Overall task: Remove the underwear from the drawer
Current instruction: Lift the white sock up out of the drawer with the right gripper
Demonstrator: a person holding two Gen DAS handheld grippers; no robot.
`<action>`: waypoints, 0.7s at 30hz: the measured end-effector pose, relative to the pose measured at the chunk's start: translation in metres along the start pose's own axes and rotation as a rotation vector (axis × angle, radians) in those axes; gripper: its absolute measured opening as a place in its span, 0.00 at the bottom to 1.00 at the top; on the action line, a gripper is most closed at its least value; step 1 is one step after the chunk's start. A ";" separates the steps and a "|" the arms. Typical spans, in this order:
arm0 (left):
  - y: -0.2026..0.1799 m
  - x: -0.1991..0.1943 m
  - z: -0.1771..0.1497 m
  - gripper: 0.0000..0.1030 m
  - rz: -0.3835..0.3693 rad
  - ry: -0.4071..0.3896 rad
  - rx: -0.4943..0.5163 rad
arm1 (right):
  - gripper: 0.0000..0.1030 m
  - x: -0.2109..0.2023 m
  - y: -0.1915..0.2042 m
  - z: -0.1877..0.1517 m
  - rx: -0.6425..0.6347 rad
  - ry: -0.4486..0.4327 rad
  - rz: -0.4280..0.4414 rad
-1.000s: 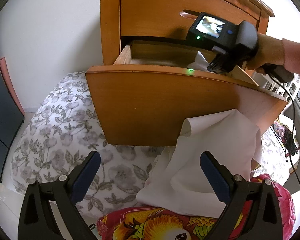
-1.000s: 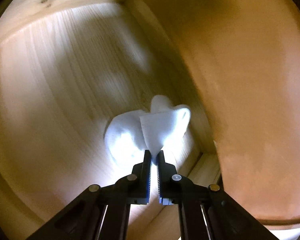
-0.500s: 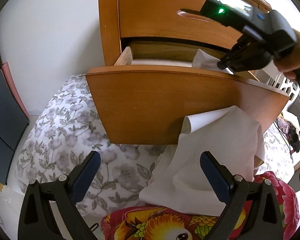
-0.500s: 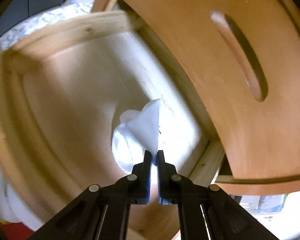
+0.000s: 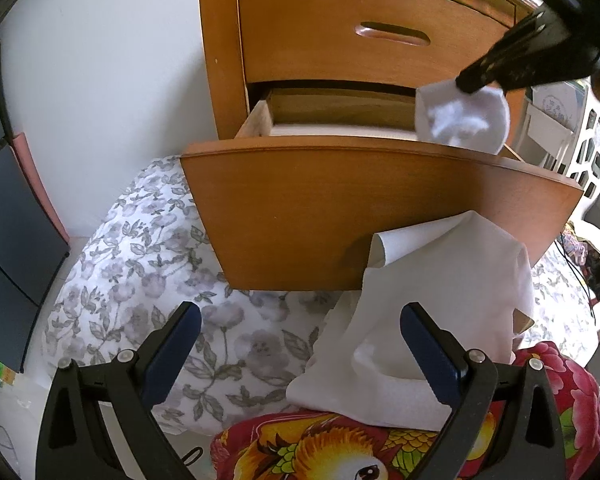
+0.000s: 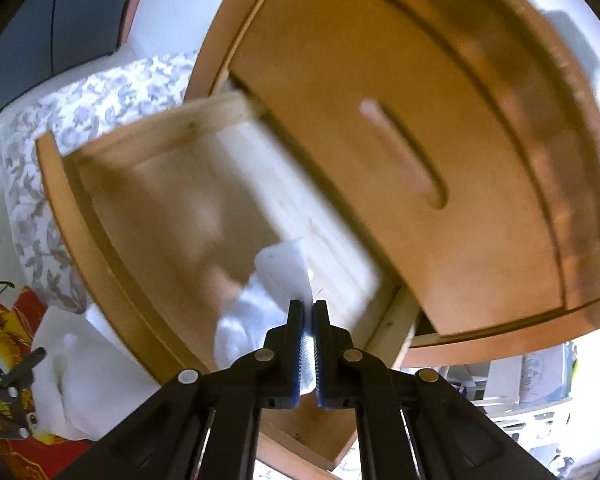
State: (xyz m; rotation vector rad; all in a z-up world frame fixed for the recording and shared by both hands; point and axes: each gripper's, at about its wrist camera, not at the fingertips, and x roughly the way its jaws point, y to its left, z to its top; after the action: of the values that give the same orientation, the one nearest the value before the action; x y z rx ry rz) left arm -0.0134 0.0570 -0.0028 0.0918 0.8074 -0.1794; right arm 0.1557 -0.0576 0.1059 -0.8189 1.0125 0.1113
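Note:
A wooden drawer (image 5: 380, 208) stands pulled out of the chest. My right gripper (image 6: 307, 312) is shut on a piece of white underwear (image 6: 260, 304), which hangs from its tips above the drawer's right side. The left wrist view shows that underwear (image 5: 462, 120) dangling over the drawer's front edge, under the right gripper (image 5: 472, 82). My left gripper (image 5: 300, 336) is open and holds nothing. It hovers low in front of the drawer, over another white garment (image 5: 428, 312) draped on the bedding.
Above the open drawer is a shut drawer (image 5: 372, 28) with a slot handle. A grey floral quilt (image 5: 140, 280) lies below the drawer, and a red patterned blanket (image 5: 340, 452) sits at the bottom. A dark panel (image 5: 8, 240) stands at the left.
My right gripper has risen out of the drawer with the white underwear, which now hangs above the drawer's edge. My left gripper has stayed open and hardly moved.

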 end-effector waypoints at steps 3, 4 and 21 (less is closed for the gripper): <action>-0.001 -0.001 0.000 0.97 0.011 -0.004 0.004 | 0.05 -0.004 -0.004 -0.002 0.002 -0.014 -0.010; -0.001 -0.002 -0.001 0.97 0.014 -0.005 0.006 | 0.05 -0.009 -0.003 -0.002 0.002 -0.019 -0.016; -0.002 -0.011 -0.002 0.97 0.041 -0.041 0.004 | 0.05 -0.074 -0.008 -0.010 0.011 -0.148 -0.076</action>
State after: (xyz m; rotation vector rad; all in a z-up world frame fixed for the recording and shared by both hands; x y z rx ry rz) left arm -0.0223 0.0564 0.0038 0.1083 0.7635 -0.1443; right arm 0.1118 -0.0493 0.1665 -0.8260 0.8409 0.1004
